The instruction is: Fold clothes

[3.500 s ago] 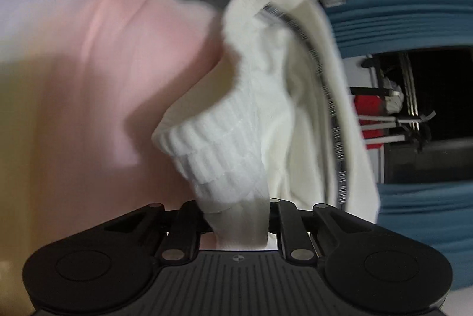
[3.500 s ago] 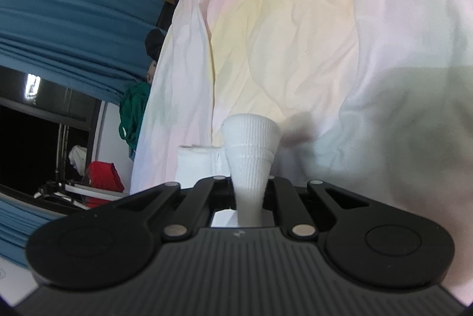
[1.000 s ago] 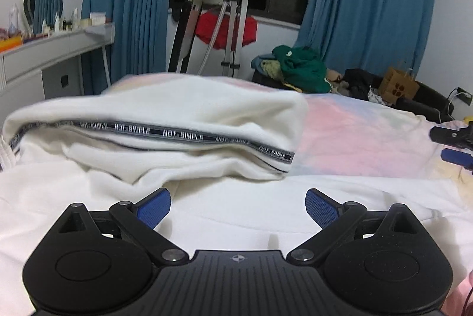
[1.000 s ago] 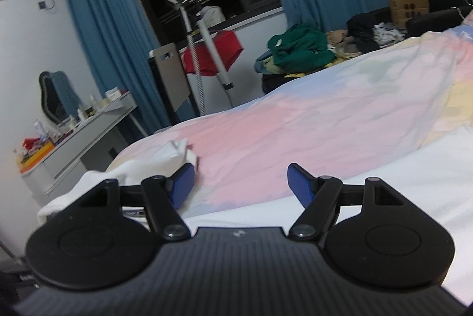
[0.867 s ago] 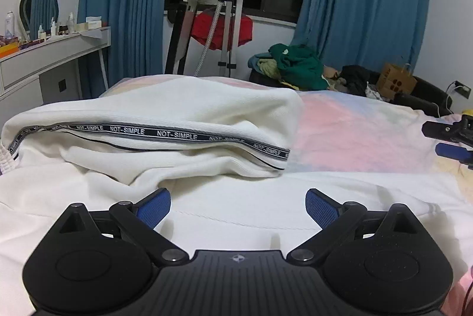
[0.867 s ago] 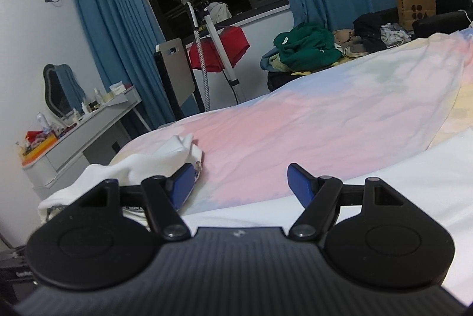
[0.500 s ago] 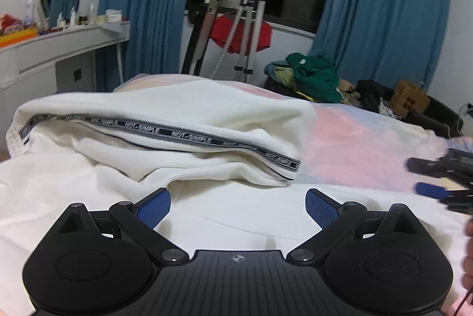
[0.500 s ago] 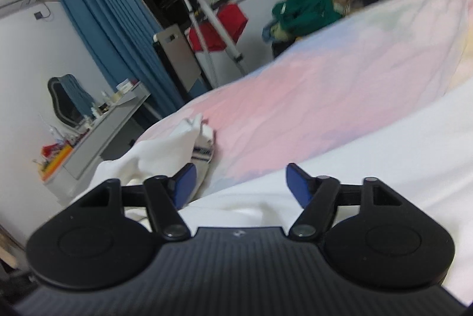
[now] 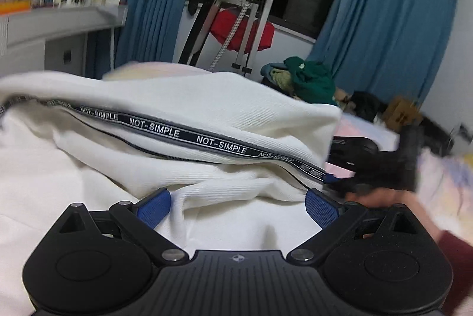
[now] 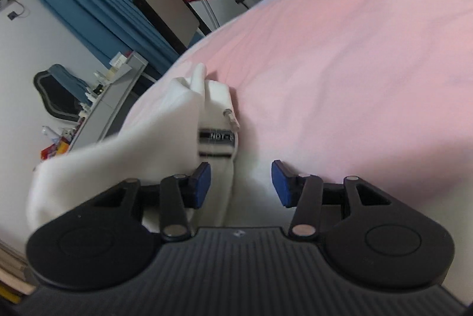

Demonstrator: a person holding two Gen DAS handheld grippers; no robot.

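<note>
The bed (image 10: 369,56) is the biggest thing here. It has a soft sheet with pink, pale blue and yellow patches.

A white garment (image 9: 189,106) lies on the bed, bunched up in thick folds. It is cream white with fine ribs in the cloth. A dark band (image 9: 189,135) with thin white edges runs along one fold. White letters on it say "NOT-SIMPLE" over and over. In the right wrist view the end of the band (image 10: 217,136) shows only "NOT-" before the cloth turns away. A small pale cord tip (image 10: 232,118) sticks out just above it.

Behind the bed hang blue curtains (image 9: 390,29) beside a dark window. A red cloth (image 9: 239,29) hangs on a metal stand. A green pile of clothes (image 9: 307,76) sits past the bed. A grey desk (image 9: 56,20) with small bottles stands on the left side.

The left hand-held gripper (image 9: 238,205) is spread wide, with its blue pads (image 9: 155,205) low over the white cloth and gripping nothing.

The right hand-held gripper (image 10: 241,183) has just been closing, but its blue pads (image 10: 202,183) are not squeezing yet. A fold of the white garment lies between them, by the left pad. In the left wrist view it is a dark blur at the garment's right end.
</note>
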